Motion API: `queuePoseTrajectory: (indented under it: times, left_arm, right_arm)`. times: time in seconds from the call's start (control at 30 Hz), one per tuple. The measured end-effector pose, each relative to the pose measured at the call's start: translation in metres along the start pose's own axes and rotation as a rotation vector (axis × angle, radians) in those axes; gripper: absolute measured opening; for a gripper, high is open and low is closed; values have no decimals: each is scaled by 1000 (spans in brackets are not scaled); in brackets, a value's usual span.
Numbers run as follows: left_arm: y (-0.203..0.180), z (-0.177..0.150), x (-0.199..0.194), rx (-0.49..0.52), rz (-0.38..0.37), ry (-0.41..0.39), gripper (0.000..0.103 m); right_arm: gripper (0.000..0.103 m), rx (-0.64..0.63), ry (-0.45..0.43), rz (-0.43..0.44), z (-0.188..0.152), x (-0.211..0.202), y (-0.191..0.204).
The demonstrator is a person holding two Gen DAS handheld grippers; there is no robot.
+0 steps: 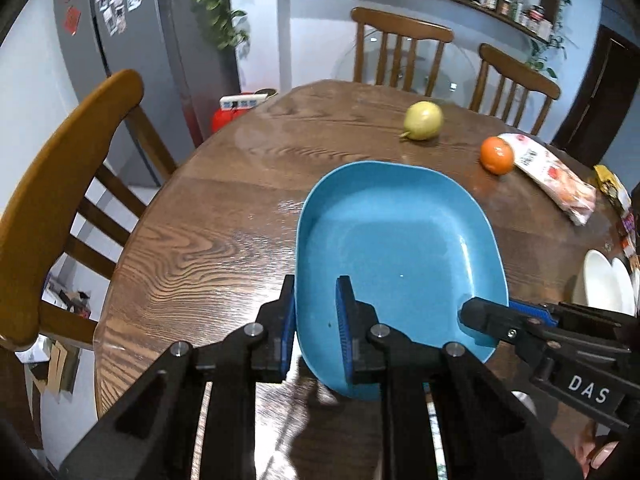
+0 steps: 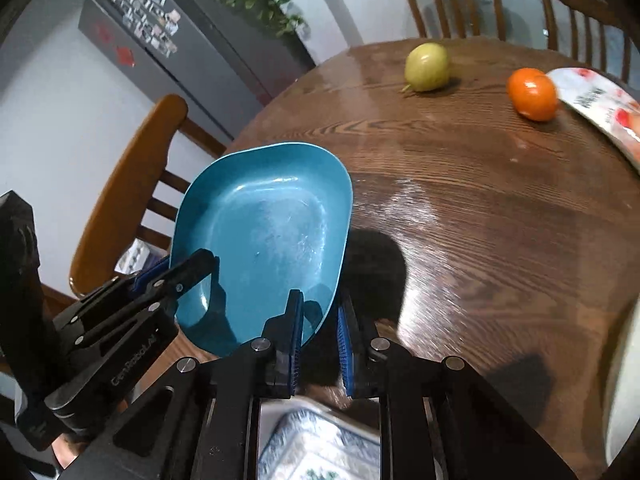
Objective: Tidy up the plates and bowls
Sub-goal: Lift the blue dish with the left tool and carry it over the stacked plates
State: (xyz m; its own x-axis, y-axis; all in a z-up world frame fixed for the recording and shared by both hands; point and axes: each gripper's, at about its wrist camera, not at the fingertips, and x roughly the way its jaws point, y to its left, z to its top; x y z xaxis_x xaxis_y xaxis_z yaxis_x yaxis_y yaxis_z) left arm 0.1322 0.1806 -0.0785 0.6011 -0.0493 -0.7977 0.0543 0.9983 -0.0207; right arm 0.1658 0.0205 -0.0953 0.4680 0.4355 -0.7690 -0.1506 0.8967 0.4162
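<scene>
A blue, rounded-square plate (image 1: 400, 248) hangs tilted above the wooden table (image 1: 208, 216), held from both sides. In the left wrist view my left gripper (image 1: 316, 300) is shut on the plate's near left rim, with one pad inside and one outside. My right gripper (image 1: 494, 314) reaches in from the right and clamps the opposite rim. The right wrist view shows the same plate (image 2: 264, 240), its near right rim pinched by my right gripper (image 2: 320, 316). There my left gripper (image 2: 190, 270) bites the left rim. The plate casts a dark shadow on the table.
A yellow-green fruit (image 1: 423, 121), an orange (image 1: 497, 156) and a snack packet (image 1: 552, 178) lie at the far side. White dishes (image 1: 608, 288) sit at the right edge. A blue-and-white patterned dish (image 2: 320, 440) lies below my right gripper. Wooden chairs (image 1: 60, 184) ring the table.
</scene>
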Motion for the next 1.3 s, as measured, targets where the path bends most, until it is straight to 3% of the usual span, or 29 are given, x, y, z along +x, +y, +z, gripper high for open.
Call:
queuePoseTrajectory:
  times: [0.6,1.3]
  left_arm:
    - [-85,-19,-36,197,-99,-41,16]
    - [-142,-41,-69,275,-126,-75,16]
  right_arm:
    - [18,185,-113,-57,-63,-82,-57]
    - [18,196,-151,-93,-102,-133,-79]
